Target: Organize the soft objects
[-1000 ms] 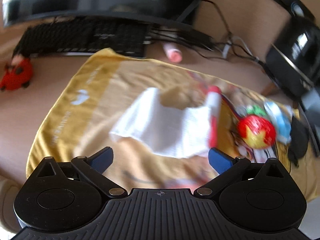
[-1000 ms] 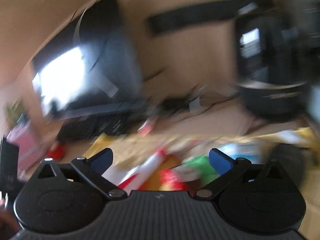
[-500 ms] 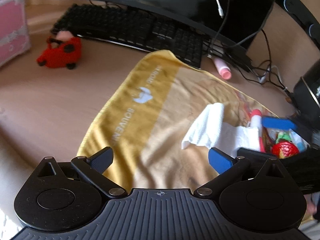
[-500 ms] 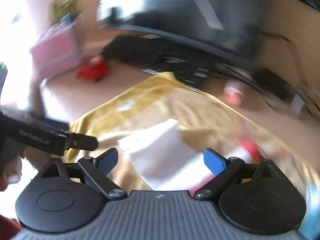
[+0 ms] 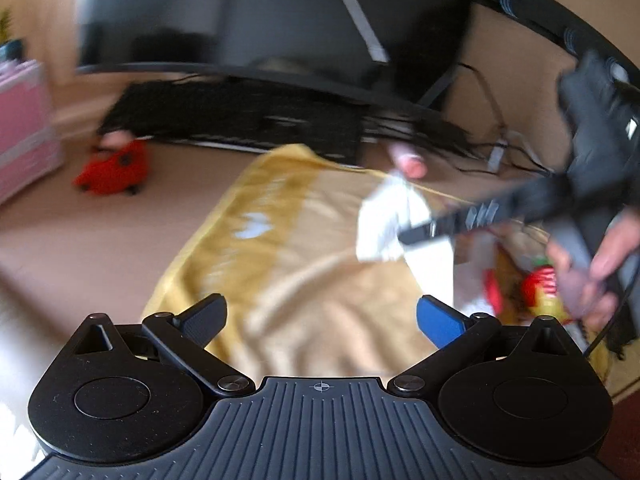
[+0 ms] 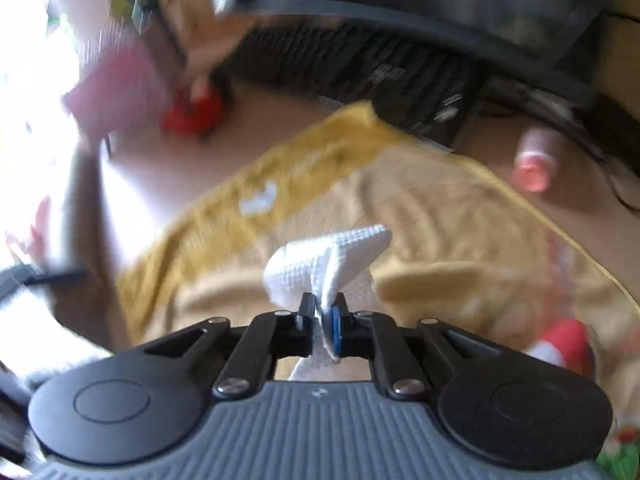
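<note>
Beige desktop [image 5: 100,236] carried a spread yellow terry towel [image 5: 304,264] before a black keyboard [image 5: 248,124]; the right gripper [image 6: 320,316] was closing, its jaws pinched on a bunched white waffle-weave cloth [image 6: 328,260] over the towel; the left gripper [image 5: 320,316] hung wide apart and empty; a red plush toy [image 5: 112,172] lay well aside.

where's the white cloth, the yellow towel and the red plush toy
white cloth [image 6: 340,252]: right wrist view, bunched tip above the jaws
yellow towel [image 5: 304,256]: left wrist view, middle
red plush toy [image 5: 112,168]: left wrist view, body
</note>
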The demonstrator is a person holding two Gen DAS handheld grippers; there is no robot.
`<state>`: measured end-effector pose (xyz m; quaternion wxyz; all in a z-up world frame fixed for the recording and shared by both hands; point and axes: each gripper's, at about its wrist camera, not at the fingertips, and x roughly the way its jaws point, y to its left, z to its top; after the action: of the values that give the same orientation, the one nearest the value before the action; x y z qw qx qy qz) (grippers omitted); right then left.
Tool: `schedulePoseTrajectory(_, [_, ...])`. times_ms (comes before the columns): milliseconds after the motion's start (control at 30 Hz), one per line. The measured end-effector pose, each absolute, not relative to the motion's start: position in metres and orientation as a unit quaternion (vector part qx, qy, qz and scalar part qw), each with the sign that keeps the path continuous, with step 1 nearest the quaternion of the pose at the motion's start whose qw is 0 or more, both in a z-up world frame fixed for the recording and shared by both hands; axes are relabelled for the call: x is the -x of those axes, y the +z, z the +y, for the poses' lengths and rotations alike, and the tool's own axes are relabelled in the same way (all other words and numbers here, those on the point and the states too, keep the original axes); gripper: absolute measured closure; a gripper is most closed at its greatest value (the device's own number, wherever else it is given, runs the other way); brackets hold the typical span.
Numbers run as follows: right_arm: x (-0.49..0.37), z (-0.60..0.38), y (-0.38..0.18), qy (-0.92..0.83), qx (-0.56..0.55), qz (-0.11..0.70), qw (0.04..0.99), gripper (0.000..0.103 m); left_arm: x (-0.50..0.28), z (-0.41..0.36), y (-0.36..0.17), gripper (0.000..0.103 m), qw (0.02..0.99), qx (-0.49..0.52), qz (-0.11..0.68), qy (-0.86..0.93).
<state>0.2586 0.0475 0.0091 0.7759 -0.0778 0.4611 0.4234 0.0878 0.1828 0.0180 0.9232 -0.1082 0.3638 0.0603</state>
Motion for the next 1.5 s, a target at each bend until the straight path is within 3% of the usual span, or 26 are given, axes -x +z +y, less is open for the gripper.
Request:
schedulePoseTrajectory(233, [-0.243, -0.068, 0.072, 0.374, 0.002, 0.383, 0.845, 0.093, -0.149, 0.106, 0.005, 0.000, 0.922, 0.023, 0.383, -0.060])
schedulePoseTrajectory(567, [-0.232, -0.141, 0.067, 0.314, -0.086, 0.351, 0.878, 0.089, -0.189, 0.062, -0.029, 0.001, 0.892, -0.051, 0.431, -0.122])
schedulePoseTrajectory(633, [-0.236, -0.129, 0.062, 0.336, -0.088, 0.353, 0.869, 0.089, -0.191, 0.069, -0.031, 0.006, 0.896, -0.057, 0.428, -0.102])
schedulePoseTrajectory(667, [-0.239, -0.117, 0.062, 0.358, -0.091, 0.352, 0.860, 0.089, -0.192, 0.075, -0.032, 0.013, 0.898, -0.056, 0.428, -0.089])
schedulePoseTrajectory(700, [-0.240, -0.106, 0.064, 0.378, -0.096, 0.351, 0.851, 0.089, -0.195, 0.083, -0.033, 0.025, 0.898, -0.054, 0.432, -0.071])
schedulePoseTrajectory(733, [-0.241, -0.095, 0.065, 0.398, -0.102, 0.349, 0.842, 0.089, -0.197, 0.092, -0.035, 0.026, 0.897, -0.049, 0.436, -0.055])
schedulePoseTrajectory(800, [-0.242, -0.071, 0.067, 0.435, -0.104, 0.344, 0.826, 0.089, -0.199, 0.113, -0.036, 0.025, 0.899, -0.034, 0.436, -0.010])
schedulePoseTrajectory(933, [-0.248, -0.040, 0.058, 0.445, -0.076, 0.354, 0.819, 0.089, -0.188, 0.150, -0.028, 0.009, 0.906, 0.010, 0.422, 0.038])
schedulePoseTrajectory(1167, [-0.258, 0.015, 0.003, 0.451, -0.026, 0.437, 0.778, 0.089, -0.173, 0.166, -0.030, 0.009, 0.883, 0.163, 0.436, -0.057])
schedulePoseTrajectory(1300, [-0.251, 0.027, -0.008, 0.405, 0.092, 0.430, 0.801, 0.089, -0.175, 0.154, -0.037, 0.007, 0.879, 0.133, 0.456, -0.046])
schedulePoseTrajectory(1500, [-0.276, -0.007, -0.003, 0.324, 0.132, 0.430, 0.832, 0.089, -0.180, 0.145, -0.038, 0.004, 0.884, 0.099, 0.455, -0.027])
